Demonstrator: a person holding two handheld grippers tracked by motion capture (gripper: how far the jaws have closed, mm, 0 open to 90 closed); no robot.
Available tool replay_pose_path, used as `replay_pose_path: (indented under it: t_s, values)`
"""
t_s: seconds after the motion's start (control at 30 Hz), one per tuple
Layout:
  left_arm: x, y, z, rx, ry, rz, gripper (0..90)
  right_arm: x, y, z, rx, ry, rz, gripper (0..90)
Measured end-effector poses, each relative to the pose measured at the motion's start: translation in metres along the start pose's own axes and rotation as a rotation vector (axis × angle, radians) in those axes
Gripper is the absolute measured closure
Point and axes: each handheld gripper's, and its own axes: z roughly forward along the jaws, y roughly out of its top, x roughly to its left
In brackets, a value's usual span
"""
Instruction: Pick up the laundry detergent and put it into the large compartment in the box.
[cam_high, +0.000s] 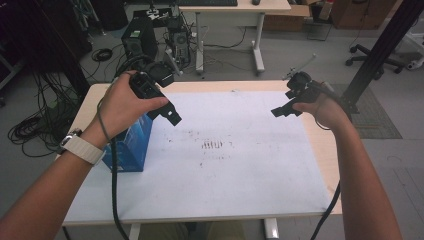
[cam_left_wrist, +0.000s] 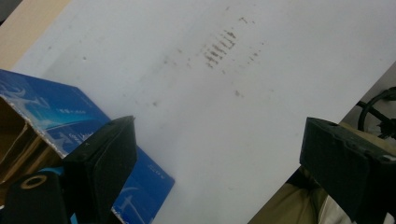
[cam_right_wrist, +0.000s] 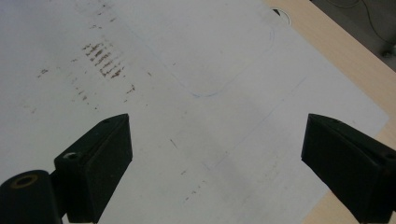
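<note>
I see a stained white sheet (cam_high: 240, 165) covering the pale wooden worktop (cam_high: 320, 145), with an open blue cardboard box (cam_high: 131, 145) at its left edge.

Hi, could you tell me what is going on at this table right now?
A person holds a two-jaw gripper in each hand above a table covered by a white sheet with brownish smudges near its middle. The left gripper hangs open over the left side, just above an open blue box standing at the sheet's left edge. The right gripper hangs open over the right side. Neither holds or touches anything, so no handling has begun.
</note>
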Motion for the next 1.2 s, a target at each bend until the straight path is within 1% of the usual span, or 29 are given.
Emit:
replay_pose_path:
  t_s: [0.1, 0.2, 0.23, 0.33, 0.5, 0.7, 0.8, 0.87, 1.0, 1.2]
  values:
    - [-0.003, 0.001, 0.001, -0.004, -0.006, 0.015, 11.5, 0.001, 0.001, 0.0, -0.001, 0.0, -0.002, 8.9]
    - [-0.006, 0.001, 0.004, -0.004, -0.024, 0.039, 11.5, 0.002, 0.002, 0.002, 0.004, 0.001, -0.005, 8.9]
    - [-0.008, 0.001, 0.005, -0.001, -0.03, 0.06, 11.5, 0.002, 0.002, 0.002, 0.004, 0.001, -0.005, 8.9]
    - [-0.012, 0.001, 0.007, -0.003, -0.038, 0.095, 11.5, 0.002, 0.003, 0.003, 0.003, 0.002, -0.007, 8.9]
    - [-0.017, 0.004, 0.01, 0.001, -0.051, 0.132, 11.4, 0.001, 0.003, 0.004, 0.005, 0.002, -0.007, 8.9]
    - [-0.022, 0.006, 0.015, 0.004, -0.066, 0.16, 11.3, 0.002, 0.003, 0.004, 0.005, 0.002, -0.007, 8.9]
    - [-0.024, 0.006, 0.017, 0.007, -0.078, 0.181, 11.3, 0.001, 0.003, 0.005, 0.01, 0.001, -0.006, 8.8]
    - [-0.025, 0.006, 0.018, 0.006, -0.074, 0.188, 11.3, 0.001, 0.003, 0.006, 0.013, 0.001, -0.005, 8.9]
    - [-0.027, 0.006, 0.017, 0.01, -0.08, 0.195, 11.4, 0.002, 0.003, 0.006, 0.011, 0.004, -0.008, 8.9]
    - [-0.027, 0.007, 0.018, 0.006, -0.079, 0.191, 11.4, 0.002, 0.003, 0.007, 0.011, 0.006, -0.009, 8.8]
